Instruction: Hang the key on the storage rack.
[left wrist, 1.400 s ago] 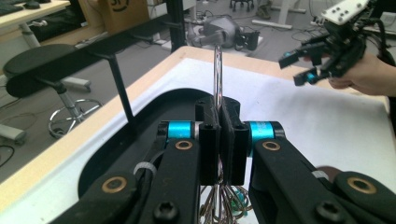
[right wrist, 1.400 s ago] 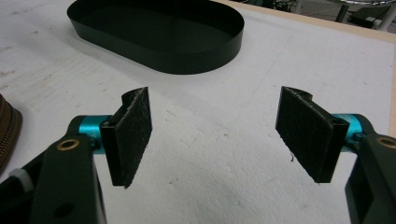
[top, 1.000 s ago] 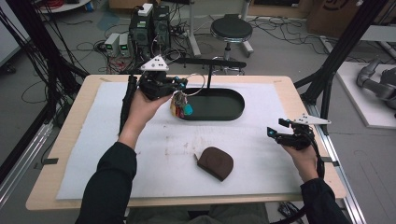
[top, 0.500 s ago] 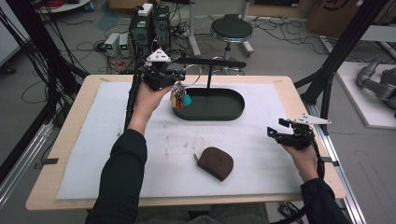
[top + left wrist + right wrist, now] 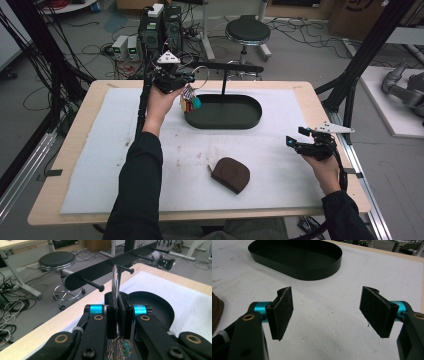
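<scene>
While left gripper [image 5: 117, 315] clamps key ring [image 5: 115, 281] near rack peg [image 5: 125, 268] — right gripper [image 5: 327, 312] gapes, idle.

**Even light, soft focus up close**

Flat, even room light here, shadows barely there on the white mat [image 5: 125, 150]. The high view runs slightly soft and grainy. In the left gripper view the nearest parts blur; the black tray [image 5: 297, 257] shows no glare.
</scene>
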Action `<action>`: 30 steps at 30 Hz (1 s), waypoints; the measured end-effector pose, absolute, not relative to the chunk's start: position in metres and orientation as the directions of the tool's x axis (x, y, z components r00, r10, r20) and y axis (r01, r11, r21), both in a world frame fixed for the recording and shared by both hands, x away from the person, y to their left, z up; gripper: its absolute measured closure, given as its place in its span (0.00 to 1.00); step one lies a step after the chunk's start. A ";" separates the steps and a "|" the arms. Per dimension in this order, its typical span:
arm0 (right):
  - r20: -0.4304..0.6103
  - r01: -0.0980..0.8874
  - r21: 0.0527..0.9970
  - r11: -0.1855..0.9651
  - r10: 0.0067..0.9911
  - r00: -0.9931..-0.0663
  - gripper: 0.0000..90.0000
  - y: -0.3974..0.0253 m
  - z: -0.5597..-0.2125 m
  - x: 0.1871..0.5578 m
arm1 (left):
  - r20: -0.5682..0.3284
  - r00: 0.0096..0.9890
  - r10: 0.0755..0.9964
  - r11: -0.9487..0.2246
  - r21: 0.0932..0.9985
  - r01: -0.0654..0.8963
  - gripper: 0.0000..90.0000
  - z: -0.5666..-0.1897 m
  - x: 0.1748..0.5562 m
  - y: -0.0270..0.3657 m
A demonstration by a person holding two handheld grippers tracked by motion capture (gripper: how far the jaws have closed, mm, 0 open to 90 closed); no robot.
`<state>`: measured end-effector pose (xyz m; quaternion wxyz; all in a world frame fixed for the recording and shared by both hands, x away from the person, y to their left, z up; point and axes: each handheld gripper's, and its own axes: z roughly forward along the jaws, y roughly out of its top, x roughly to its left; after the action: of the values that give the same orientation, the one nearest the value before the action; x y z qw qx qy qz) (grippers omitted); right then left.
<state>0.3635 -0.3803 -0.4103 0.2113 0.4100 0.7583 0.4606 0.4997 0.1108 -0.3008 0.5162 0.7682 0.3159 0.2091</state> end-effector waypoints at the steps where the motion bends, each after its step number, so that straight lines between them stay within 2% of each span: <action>1: 0.057 0.427 0.872 0.240 0.816 -0.575 0.31 -0.380 -0.410 0.364 | -0.005 0.710 0.705 -0.265 0.926 0.270 0.96 -0.302 0.501 0.111; 22: 0.058 0.428 0.871 0.242 0.815 -0.577 0.31 -0.380 -0.411 0.364 | -0.065 0.656 0.752 -0.215 0.917 0.337 0.96 -0.320 0.514 0.119; 30: 0.058 0.429 0.871 0.241 0.815 -0.577 0.30 -0.381 -0.411 0.364 | -0.054 0.645 0.762 -0.225 0.912 0.343 0.96 -0.322 0.514 0.118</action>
<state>0.3641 -0.3805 -0.4109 0.2099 0.4094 0.7594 0.4601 0.5139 0.1177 -0.3215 0.5034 0.7543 0.3662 0.2086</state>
